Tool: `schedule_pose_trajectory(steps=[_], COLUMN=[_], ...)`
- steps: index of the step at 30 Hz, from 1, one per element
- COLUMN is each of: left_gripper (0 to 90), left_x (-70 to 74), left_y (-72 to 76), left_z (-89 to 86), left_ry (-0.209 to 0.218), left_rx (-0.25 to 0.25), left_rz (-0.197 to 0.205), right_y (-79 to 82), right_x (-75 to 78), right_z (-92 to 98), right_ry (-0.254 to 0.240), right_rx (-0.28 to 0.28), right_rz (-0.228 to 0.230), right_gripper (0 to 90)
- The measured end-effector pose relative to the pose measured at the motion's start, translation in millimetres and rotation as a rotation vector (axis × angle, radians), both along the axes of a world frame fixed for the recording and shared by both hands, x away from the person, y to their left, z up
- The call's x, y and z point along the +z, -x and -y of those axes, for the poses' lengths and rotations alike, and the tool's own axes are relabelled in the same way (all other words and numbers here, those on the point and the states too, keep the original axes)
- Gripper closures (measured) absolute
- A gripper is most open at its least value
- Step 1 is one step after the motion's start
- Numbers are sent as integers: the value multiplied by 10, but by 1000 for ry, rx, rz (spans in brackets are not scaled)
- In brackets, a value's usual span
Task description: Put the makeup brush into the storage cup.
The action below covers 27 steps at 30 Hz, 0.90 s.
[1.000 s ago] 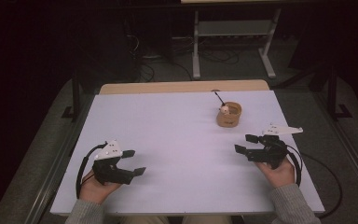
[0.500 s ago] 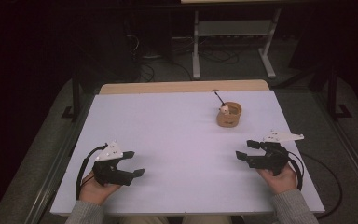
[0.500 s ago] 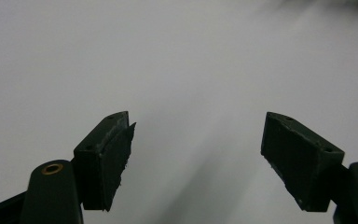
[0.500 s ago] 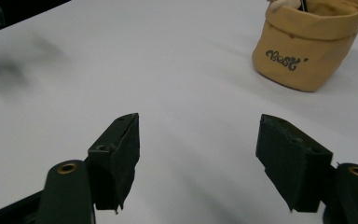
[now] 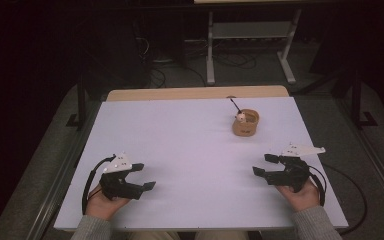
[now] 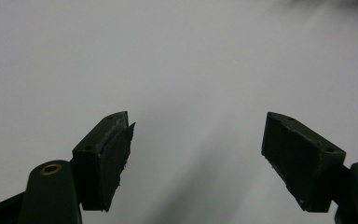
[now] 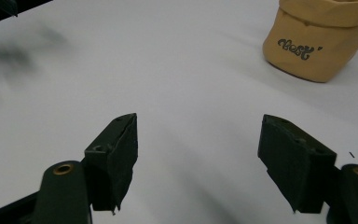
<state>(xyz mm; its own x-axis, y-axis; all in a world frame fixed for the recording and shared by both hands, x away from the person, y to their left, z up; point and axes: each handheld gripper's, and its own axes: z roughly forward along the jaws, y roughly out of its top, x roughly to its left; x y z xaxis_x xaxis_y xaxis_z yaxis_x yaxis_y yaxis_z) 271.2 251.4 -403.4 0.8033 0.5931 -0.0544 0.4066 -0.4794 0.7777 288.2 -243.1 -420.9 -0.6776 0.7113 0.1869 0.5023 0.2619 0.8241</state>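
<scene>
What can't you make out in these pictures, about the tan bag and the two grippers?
- Tan bag, high view: what lies inside is hidden by its wall; the white item and dark stick at its rim are too small to identify.
- Same bag, right gripper view: the top is cut off by the upper edge, and the printed word is partly unreadable.
- Left gripper, its own view: the far table is blurred.
- Right gripper: jaws open, nothing between them.

We see the pouch (image 5: 245,124) standing on the table (image 5: 180,140) toward its far right, a stick (image 5: 235,105) in it, well beyond the right gripper (image 5: 266,164); the left gripper (image 5: 143,176) sits near left.
</scene>
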Motion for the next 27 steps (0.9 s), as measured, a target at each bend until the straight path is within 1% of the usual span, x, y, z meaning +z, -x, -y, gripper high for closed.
schedule_pose_trajectory(steps=[2, 5, 9, 15, 17, 20, 22, 23, 24, 27], left_gripper=[230, 225, 224, 220, 220, 217, 217, 216, 215, 214], left_x=[-3, 1, 8, 1, -7, -13, -27, -33, -38, -43], left_y=[-2, -2, 7, 27, 41, 54, 65, 65, 67, 74], left_z=[-6, -29, -55, -107, -112, -106, -101, -106, -106, -115], left_ry=[0, 3, 2, 9, 6, 4, -5, -11, -7, -10], left_rx=[4, 13, 40, 67, 81, 90, 100, 101, 104, 112], left_rz=[1, 7, 25, 33, 38, 45, 48, 46, 40, 44], right_y=[6, 18, 33, 47, 50, 60, 66, 67, 70, 75], right_x=[-9, -17, -7, -2, -1, 4, 8, 10, 16, 31], right_z=[5, 12, 16, -15, -38, -73, -91, -96, -99, -97], right_ry=[-1, 2, 7, 11, 19, 27, 31, 35, 36, 29], right_rx=[5, 1, -1, -1, 4, 8, 12, 11, 11, 8], right_rz=[-5, 0, 12, 14, 19, 28, 30, 39, 42, 48], right_gripper=[273, 270, 268, 265, 261, 259, 256, 252, 250, 250])
